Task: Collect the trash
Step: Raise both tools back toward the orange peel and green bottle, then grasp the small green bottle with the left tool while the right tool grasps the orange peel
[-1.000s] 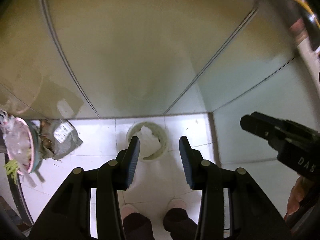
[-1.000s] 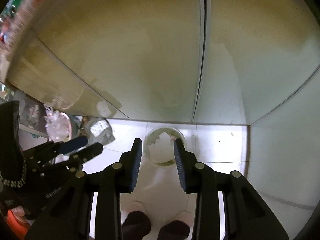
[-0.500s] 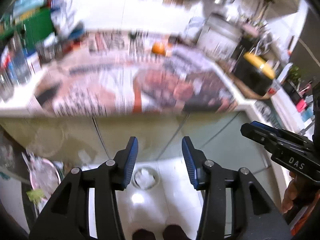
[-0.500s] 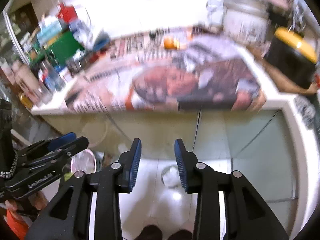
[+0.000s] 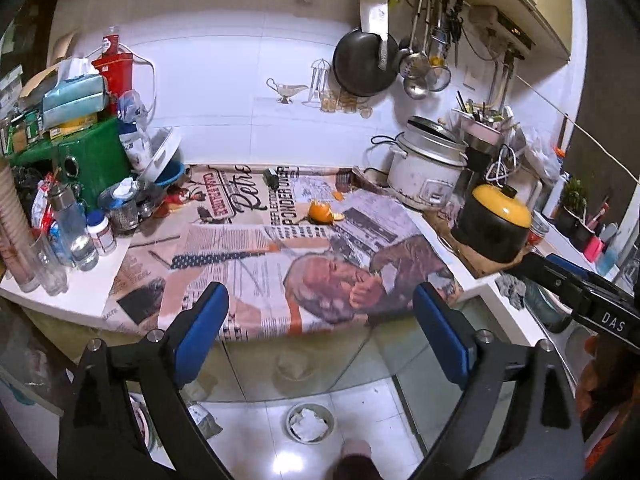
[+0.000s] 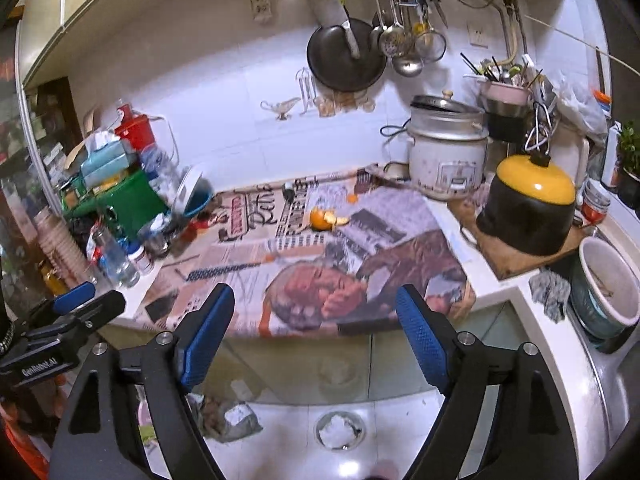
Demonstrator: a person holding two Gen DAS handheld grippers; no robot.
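**Orange peel on the newspaper, both grippers empty**

Orange peel (image 5: 321,213) sits curled on the newspaper (image 5: 256,256) that covers the counter, toward the far side, left of the white rice cooker (image 5: 426,174). A smaller scrap of peel (image 5: 338,195) lies just beyond it, nearer the wall. Down on the floor tiles, close to my feet, stands a small bin (image 5: 310,423) with crumpled white paper already in it.

I hold my left gripper (image 5: 320,330) above the near edge of the counter, its jaws opening with nothing between them. My right gripper (image 6: 316,328) is beside it, jaws also opening and bare.

I judge the peel to be light, soft and a little springy, likely to flatten or tear if squeezed hard, and slightly slick on its outer skin. The best hold looks to be across the raised curl in the middle, where the pads can close on a folded thickness instead of scraping at a flat edge on the paper. The newspaper is loose, so a low, dragging approach could catch and lift it along with the peel. The small scrap lies flat and would need its own careful pinch.
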